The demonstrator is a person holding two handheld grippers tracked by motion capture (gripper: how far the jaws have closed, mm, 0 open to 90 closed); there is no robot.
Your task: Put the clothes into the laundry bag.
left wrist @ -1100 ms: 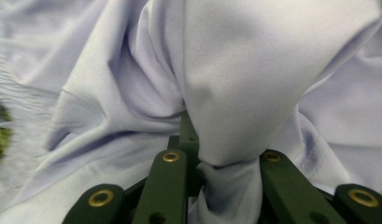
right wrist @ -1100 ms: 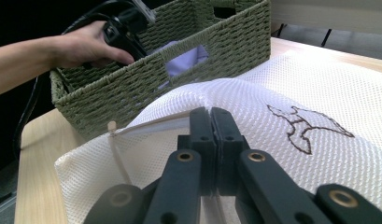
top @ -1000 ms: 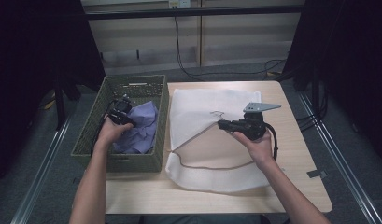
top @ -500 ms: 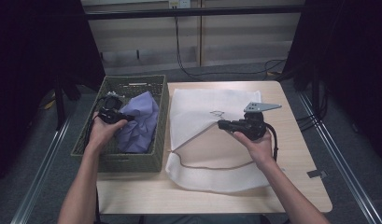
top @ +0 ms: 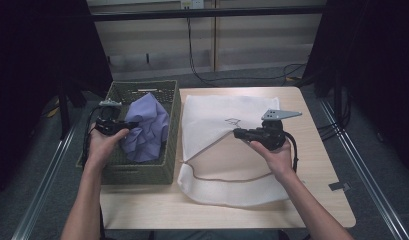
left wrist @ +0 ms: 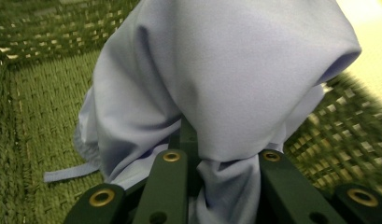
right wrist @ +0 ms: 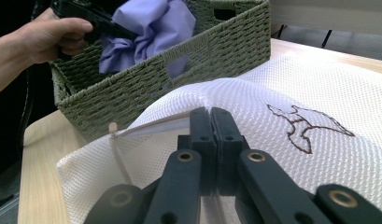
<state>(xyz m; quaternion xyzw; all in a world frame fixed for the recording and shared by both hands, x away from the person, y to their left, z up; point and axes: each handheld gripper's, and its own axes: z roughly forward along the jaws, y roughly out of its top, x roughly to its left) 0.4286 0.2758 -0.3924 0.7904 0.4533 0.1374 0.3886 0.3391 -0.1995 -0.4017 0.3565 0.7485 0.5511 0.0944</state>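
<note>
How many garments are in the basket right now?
1 visible: a lavender garment bunched in the green woven basket, pinched by the left tool. Anything lying beneath it would be hidden. The right tool grips the white mesh bag beside the basket.

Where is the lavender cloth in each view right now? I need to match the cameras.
High view: the lavender cloth bulges up out of the green woven basket, left of centre, at the left gripper.
Left gripper view: the cloth is centre frame, pinched between the jaws.
Right gripper view: it sits top left, in the basket.
Shared landmark: the basket.
</note>
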